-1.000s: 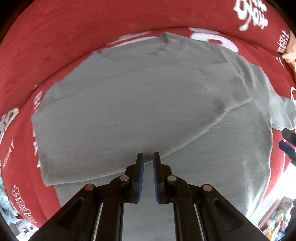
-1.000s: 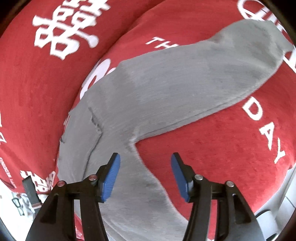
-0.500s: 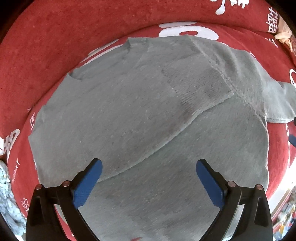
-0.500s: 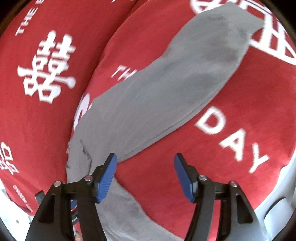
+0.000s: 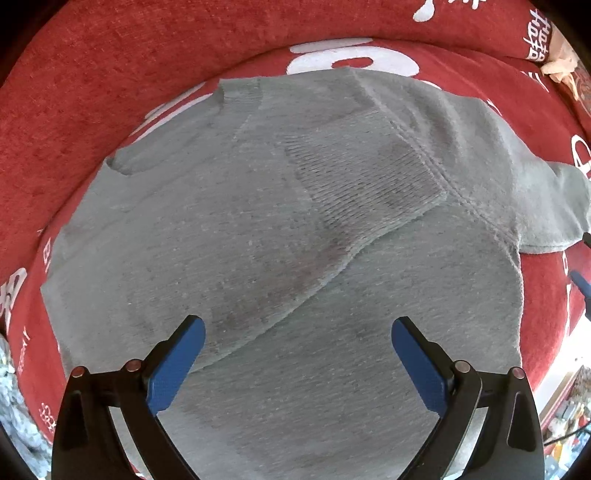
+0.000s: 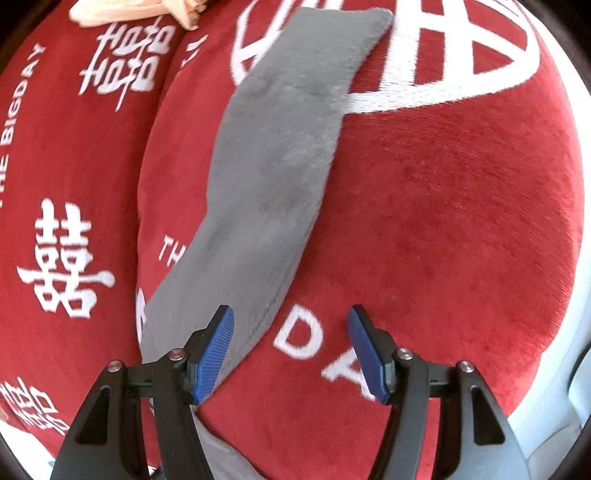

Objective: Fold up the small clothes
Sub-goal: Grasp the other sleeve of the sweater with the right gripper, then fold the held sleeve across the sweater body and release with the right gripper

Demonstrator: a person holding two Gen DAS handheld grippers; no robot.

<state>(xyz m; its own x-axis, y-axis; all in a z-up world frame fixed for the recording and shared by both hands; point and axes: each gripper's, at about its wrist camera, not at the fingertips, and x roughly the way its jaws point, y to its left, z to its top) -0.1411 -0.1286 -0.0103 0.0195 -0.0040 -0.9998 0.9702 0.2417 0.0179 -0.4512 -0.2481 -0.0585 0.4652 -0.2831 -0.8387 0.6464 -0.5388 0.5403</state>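
My left gripper (image 5: 295, 363) points straight down over the grey knit sweater (image 5: 258, 236), its 2 blue pads (image 5: 173, 369) spread wide apart with nothing between them, hanging above the fabric. The sweater lies flat on the red cushion (image 5: 92, 92) with white lettering; 1 sleeve is folded across the body, its ribbed cuff (image 5: 365, 177) lying near the middle of the chest. My right gripper (image 6: 291, 354) tilts down over the same cushion, pads apart and gripping nothing. The sweater's other sleeve (image 6: 273, 177) stretches out straight over the cushion toward its far edge, and my right gripper's left pad (image 6: 214, 358) sits over that sleeve's near edge, the other pad over bare red fabric beside the white "DAY" lettering (image 6: 321, 350). A pale cloth (image 6: 140, 11) lies at the cushion's far left corner.
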